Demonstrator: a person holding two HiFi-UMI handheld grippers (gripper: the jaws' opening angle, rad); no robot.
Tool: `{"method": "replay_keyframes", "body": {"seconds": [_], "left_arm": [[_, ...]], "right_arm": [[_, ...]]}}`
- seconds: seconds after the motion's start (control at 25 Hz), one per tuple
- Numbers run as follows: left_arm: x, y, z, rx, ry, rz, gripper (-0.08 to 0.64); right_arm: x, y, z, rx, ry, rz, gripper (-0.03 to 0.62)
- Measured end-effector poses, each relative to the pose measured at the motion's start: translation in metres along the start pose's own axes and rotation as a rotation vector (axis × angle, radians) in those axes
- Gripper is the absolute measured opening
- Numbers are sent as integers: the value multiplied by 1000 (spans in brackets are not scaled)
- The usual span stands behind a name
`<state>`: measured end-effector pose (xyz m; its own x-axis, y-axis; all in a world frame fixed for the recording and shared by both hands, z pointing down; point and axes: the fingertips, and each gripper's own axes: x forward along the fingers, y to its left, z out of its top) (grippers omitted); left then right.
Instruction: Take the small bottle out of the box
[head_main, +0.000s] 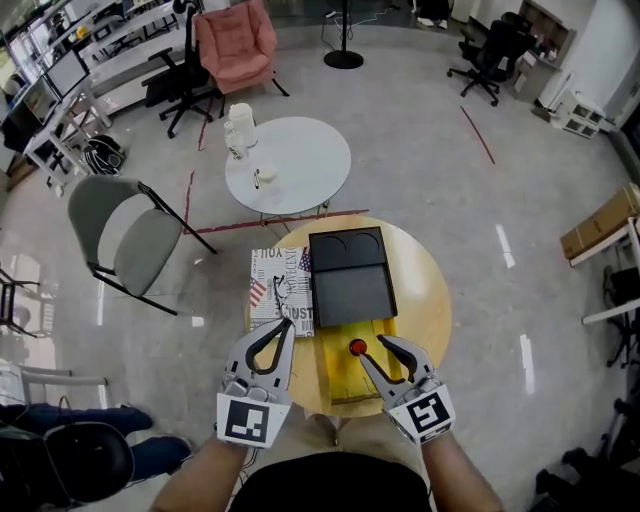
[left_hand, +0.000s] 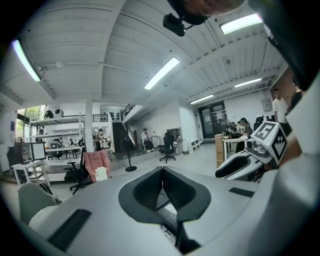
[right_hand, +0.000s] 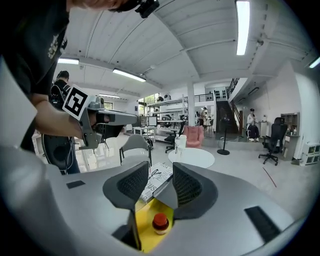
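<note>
The small bottle (head_main: 357, 348) with a red cap stands in the open yellow box (head_main: 335, 365) on the round wooden table (head_main: 425, 300). A black lid (head_main: 348, 275) lies just beyond the box. My right gripper (head_main: 372, 350) hovers over the box with its jaws open; the bottle's cap sits by its left fingertip, untouched. In the right gripper view the bottle (right_hand: 160, 222) is below the open right gripper (right_hand: 160, 167), with nothing between the pads. My left gripper (head_main: 287, 325) is shut and empty at the box's left side. Its closed tips show in the left gripper view (left_hand: 162, 169).
A flat item printed like a newspaper (head_main: 280, 290) lies left of the black lid. Beyond the wooden table stands a white round table (head_main: 290, 160) with cups, a grey folding chair (head_main: 120, 235) to the left and a pink armchair (head_main: 235, 40) farther back.
</note>
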<state>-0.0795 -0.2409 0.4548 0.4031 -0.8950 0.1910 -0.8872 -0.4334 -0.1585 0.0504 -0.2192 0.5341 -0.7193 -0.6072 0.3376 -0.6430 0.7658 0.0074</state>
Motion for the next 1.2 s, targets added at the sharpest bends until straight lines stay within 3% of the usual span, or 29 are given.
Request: {"method": "replay_keyframes", "body": {"seconds": [0.36, 1.2], "left_arm": [[-5, 2, -9, -4, 29, 6, 17], [-12, 13, -30, -18, 89, 14, 17]], "right_arm": [[15, 2, -40, 23, 58, 14, 196], [54, 2, -129, 82, 233, 39, 201]]}}
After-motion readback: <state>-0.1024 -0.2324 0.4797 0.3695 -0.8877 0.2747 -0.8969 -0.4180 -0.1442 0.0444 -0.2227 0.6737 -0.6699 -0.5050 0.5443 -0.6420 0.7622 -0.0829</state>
